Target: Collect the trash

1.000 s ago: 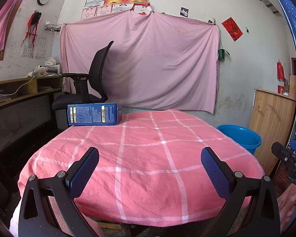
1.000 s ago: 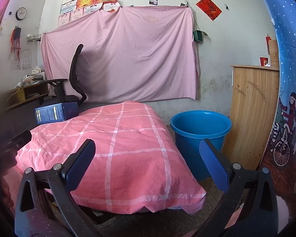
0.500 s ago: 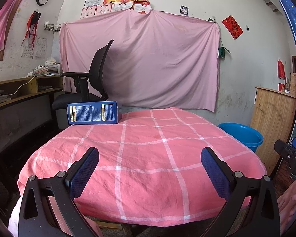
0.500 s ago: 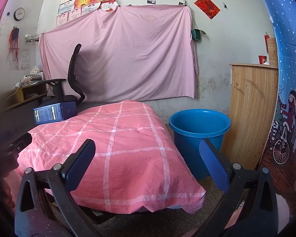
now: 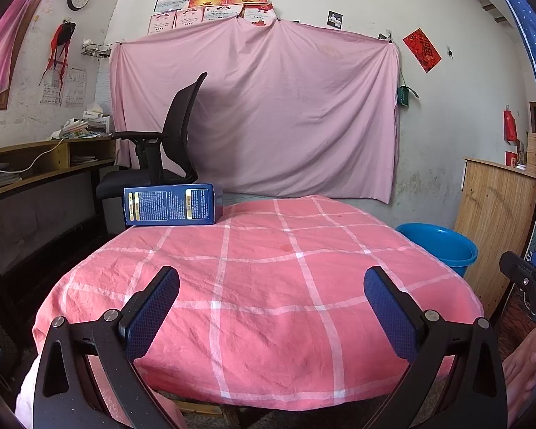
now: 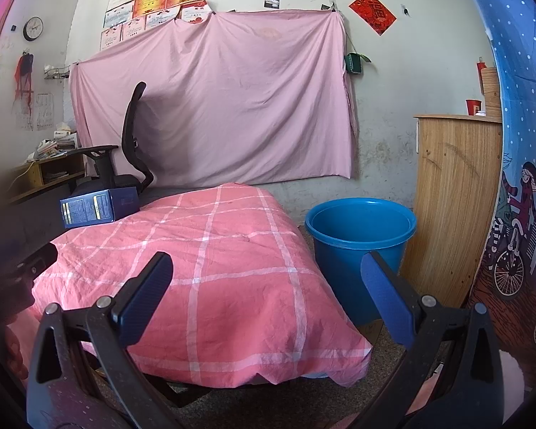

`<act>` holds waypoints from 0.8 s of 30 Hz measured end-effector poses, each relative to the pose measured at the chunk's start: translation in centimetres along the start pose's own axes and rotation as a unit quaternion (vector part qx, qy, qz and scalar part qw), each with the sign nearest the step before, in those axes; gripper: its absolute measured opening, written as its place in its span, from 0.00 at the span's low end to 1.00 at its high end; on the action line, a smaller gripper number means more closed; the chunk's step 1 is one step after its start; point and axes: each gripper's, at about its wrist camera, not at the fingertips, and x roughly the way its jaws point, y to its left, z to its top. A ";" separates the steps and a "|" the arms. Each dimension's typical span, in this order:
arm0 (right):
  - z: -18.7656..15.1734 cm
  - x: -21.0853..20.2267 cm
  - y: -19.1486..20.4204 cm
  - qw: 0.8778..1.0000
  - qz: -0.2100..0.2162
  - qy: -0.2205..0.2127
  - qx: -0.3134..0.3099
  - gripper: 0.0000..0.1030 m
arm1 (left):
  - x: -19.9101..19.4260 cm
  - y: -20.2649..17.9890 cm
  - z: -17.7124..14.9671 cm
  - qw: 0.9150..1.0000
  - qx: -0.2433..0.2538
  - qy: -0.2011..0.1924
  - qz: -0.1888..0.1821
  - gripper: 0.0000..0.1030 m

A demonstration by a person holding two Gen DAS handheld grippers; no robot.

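Observation:
A dark blue carton (image 5: 169, 204) with gold labels lies on its side at the far left corner of the table, which is covered by a pink checked cloth (image 5: 268, 271). The carton (image 6: 98, 207) shows in the right wrist view too. A blue bucket (image 6: 361, 246) stands on the floor at the table's right side, and its rim (image 5: 437, 243) is seen from the left wrist. My left gripper (image 5: 271, 296) is open over the near table edge with nothing between its fingers. Over the table's near right corner, my right gripper (image 6: 268, 286) is open and holds nothing.
A black office chair (image 5: 164, 157) stands behind the carton beside a wooden desk (image 5: 35, 171). A wooden cabinet (image 6: 457, 193) is right of the bucket. A pink sheet (image 5: 261, 114) hangs on the back wall. A person's hand (image 5: 525, 368) is at the lower right.
Both views have shifted slightly; the table and bucket sit a little lower and nearer in the frames. Both grippers stay open, and the carton has not moved.

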 end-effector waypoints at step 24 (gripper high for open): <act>0.1 0.0 -0.2 1.000 -0.001 0.001 0.004 1.00 | 0.1 0.2 -0.1 1.000 0.006 -0.003 0.001 0.98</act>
